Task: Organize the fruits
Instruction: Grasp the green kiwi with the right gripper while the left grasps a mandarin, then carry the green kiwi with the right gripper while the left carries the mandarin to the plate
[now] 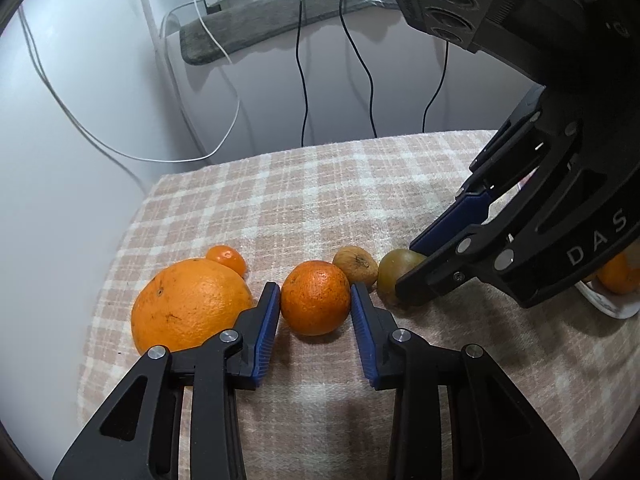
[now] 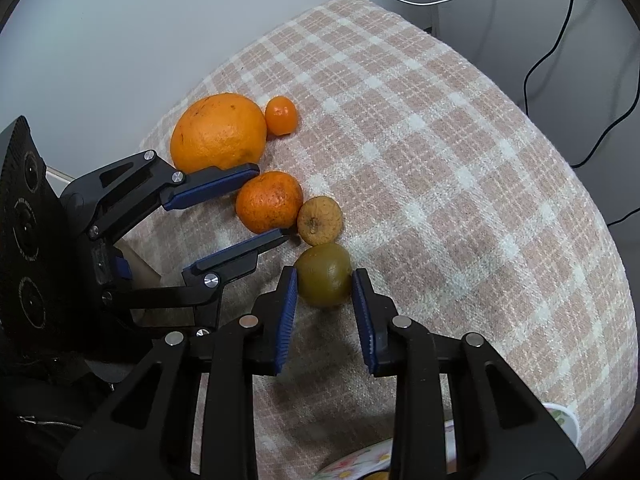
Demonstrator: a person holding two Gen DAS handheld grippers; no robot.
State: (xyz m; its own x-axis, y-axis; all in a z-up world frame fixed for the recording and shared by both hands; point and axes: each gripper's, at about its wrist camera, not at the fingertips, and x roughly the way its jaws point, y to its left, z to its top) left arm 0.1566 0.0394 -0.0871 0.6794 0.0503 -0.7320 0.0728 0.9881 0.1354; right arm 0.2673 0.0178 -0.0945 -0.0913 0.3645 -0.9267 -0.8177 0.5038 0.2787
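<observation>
On the checked cloth (image 1: 320, 184) a row of fruit lies side by side. My left gripper (image 1: 315, 288) is shut on the medium orange (image 1: 316, 308), with both blue pads against its sides. The right wrist view shows the same grip (image 2: 272, 204) on that orange (image 2: 269, 208). My right gripper (image 2: 324, 272) is shut on the green-brown fruit (image 2: 325, 284); in the left wrist view it (image 1: 412, 268) comes down from the right onto that fruit (image 1: 394, 274). A wrinkled brown fruit (image 1: 356, 266) (image 2: 320, 220) sits between the two held fruits, touching both.
A large orange (image 1: 192, 308) (image 2: 218, 132) and a tiny mandarin (image 1: 227, 258) (image 2: 281, 115) lie at the left end of the row. A white plate (image 1: 612, 308) holding an orange fruit (image 1: 618, 276) sits at the right. Cables hang behind the table's far edge.
</observation>
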